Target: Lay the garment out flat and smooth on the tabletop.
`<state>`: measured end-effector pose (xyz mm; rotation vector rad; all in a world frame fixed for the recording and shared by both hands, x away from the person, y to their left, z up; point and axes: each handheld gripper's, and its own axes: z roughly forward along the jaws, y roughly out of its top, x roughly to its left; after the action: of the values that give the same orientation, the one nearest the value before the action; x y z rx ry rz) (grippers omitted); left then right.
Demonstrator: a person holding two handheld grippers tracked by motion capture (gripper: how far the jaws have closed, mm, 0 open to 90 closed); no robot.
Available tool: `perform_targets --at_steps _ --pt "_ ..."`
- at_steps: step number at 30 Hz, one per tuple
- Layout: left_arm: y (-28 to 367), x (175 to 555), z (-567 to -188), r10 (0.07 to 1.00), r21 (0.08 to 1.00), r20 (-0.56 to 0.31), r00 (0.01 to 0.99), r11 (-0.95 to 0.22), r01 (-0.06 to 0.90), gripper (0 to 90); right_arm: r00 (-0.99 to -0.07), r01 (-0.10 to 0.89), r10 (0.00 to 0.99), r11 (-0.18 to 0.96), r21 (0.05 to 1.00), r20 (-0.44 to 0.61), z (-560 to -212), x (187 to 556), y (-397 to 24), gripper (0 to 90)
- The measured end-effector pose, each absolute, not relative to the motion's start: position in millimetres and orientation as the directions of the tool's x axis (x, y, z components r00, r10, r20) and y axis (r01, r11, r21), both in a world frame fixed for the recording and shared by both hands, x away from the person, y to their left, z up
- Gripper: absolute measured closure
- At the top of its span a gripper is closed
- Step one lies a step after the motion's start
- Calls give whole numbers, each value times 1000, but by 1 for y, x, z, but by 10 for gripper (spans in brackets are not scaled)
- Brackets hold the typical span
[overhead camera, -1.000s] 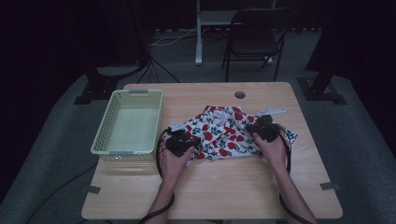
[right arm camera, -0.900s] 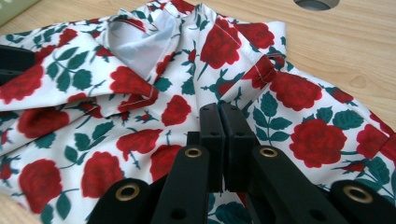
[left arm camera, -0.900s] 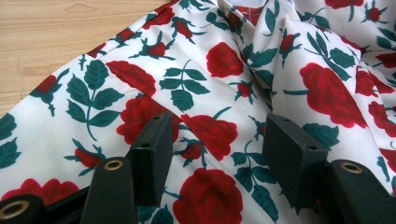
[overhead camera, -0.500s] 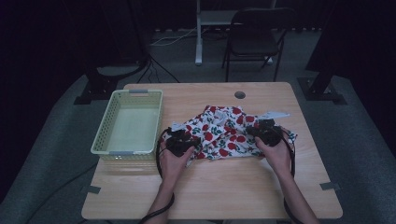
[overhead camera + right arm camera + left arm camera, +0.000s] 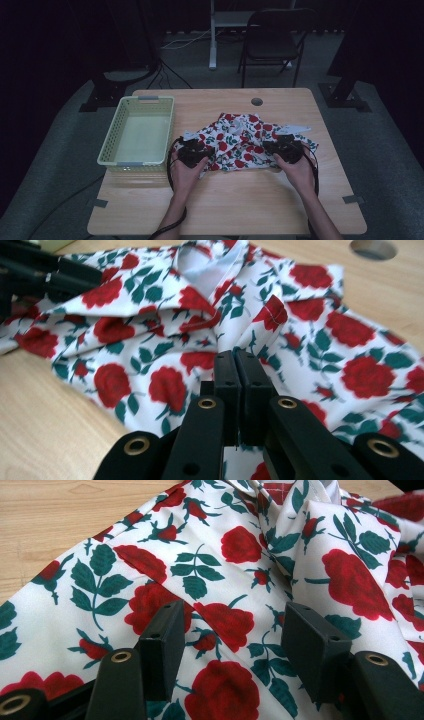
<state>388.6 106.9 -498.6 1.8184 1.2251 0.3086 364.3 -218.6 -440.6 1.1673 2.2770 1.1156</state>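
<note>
A crumpled piece of cloth (image 5: 245, 142) lies a little to the 3 o'clock side of the middle of the wooden table (image 5: 225, 205). It is white, printed with red roses and dark green leaves, and bunched into soft folds. In the right gripper view a plain white inner side shows at a curved, hemmed opening near 12 o'clock. The left gripper (image 5: 192, 151) sits at the cloth's 9 o'clock edge, and in its own view (image 5: 235, 645) the jaws stand wide apart over the print, with the fabric spread flat between them and not pinched. The right gripper (image 5: 284, 148) sits at the cloth's 3 o'clock edge; in its own view (image 5: 235, 385) the two jaws are pressed together, and whether a fold is caught between them cannot be told. A pale green basket (image 5: 112, 145) stands near the cloth at 9 o'clock, apart from it. A round hole (image 5: 257, 102) in the tabletop lies at 12 o'clock of the cloth.
</note>
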Motion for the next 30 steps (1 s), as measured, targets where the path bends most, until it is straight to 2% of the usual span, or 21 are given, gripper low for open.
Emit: perform_targets --at_steps 7,30 --pt "107 389 -499 838 781 -261 479 -108 615 442 -620 535 782 360 765 66 -448 356 -220 887" --pt "107 389 -498 838 778 -265 478 -107 619 441 -703 494 711 478 726 10 -456 320 -226 887"
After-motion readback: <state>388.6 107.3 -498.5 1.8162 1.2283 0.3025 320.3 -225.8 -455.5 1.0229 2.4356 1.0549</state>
